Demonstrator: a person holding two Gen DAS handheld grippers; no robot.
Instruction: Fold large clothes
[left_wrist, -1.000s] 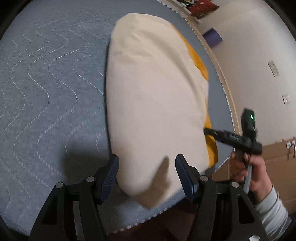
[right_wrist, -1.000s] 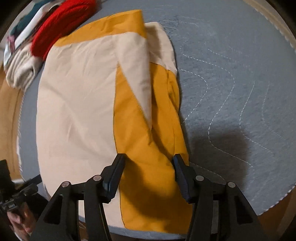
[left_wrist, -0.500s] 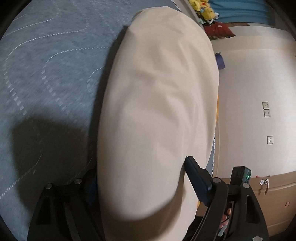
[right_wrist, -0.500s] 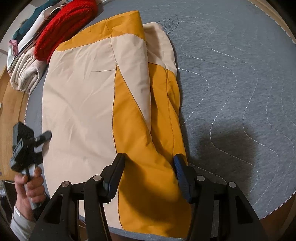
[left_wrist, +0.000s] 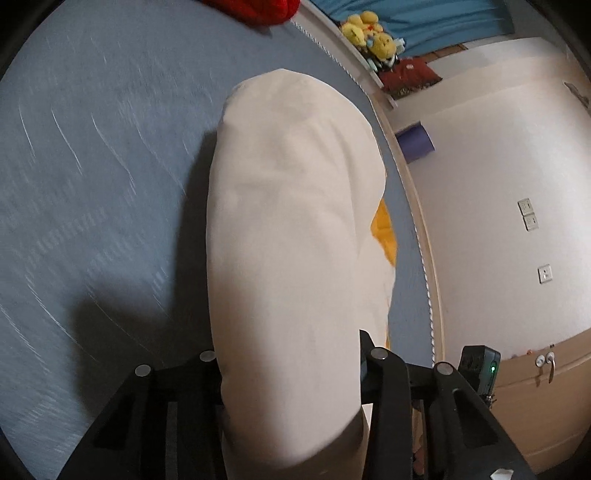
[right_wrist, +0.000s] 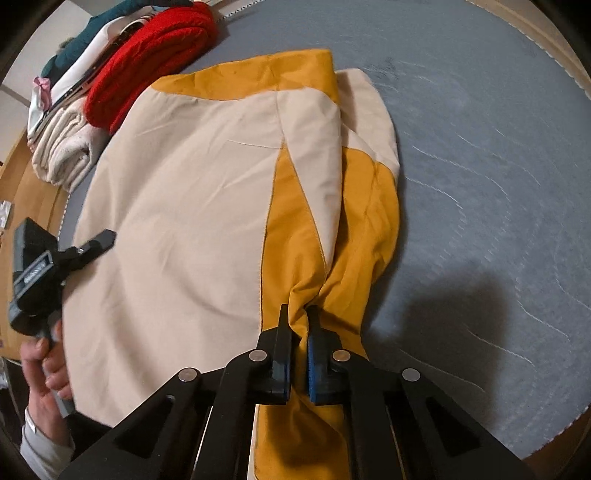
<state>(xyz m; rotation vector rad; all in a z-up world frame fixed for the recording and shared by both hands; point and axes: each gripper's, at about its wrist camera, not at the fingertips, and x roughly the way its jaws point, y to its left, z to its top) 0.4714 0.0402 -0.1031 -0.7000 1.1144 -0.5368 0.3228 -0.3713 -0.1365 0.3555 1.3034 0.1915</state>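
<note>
A large cream and orange jacket (right_wrist: 192, 206) lies spread on the grey-blue quilted mattress (right_wrist: 480, 166). My right gripper (right_wrist: 297, 332) is shut on a pinched fold of the orange panel near the jacket's near edge. In the left wrist view the cream side of the jacket (left_wrist: 291, 240) bulges up between the fingers of my left gripper (left_wrist: 290, 350). Its jaws are closing, and the cloth fills the whole gap and hides the left finger's pad. A hand (right_wrist: 44, 354) holds the left gripper at the jacket's left edge.
Folded clothes are stacked at the far left of the mattress: a red knit (right_wrist: 147, 55), a cream towel (right_wrist: 62, 147) and a teal piece. The mattress edge and a white wall (left_wrist: 480, 221) lie to the right in the left wrist view, with plush toys (left_wrist: 373, 33) beyond.
The right gripper's jaws have come together on the orange fabric, gathering it into a fold. The left gripper has moved onto the cream edge, and its jaws have narrowed around it.
</note>
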